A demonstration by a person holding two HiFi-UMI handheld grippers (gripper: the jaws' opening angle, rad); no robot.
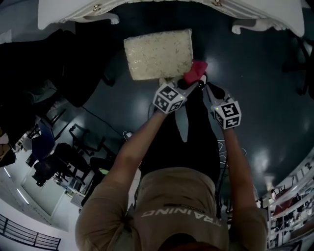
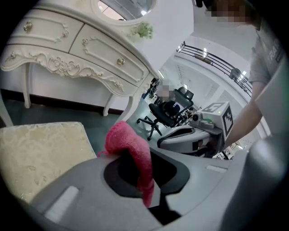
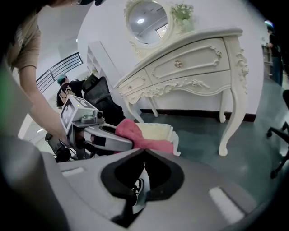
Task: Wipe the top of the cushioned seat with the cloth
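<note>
The cushioned seat (image 1: 157, 54) has a cream patterned top and stands on the dark floor in front of me. My left gripper (image 1: 194, 83) is shut on a pink cloth (image 1: 195, 72), held just off the seat's near right corner. In the left gripper view the cloth (image 2: 131, 149) hangs folded between the jaws, with the seat (image 2: 40, 153) to the lower left. My right gripper (image 1: 207, 87) hovers close beside the left, shut with nothing in it. Its own view shows the jaws' tips touching, with the cloth (image 3: 135, 133) and the seat (image 3: 156, 131) beyond them.
A white carved dressing table (image 1: 171, 10) stands just behind the seat, its curved legs (image 3: 230, 122) reaching down to the floor. Black office chairs (image 1: 73, 147) stand at the left. Another chair's base (image 3: 280, 135) shows at the right.
</note>
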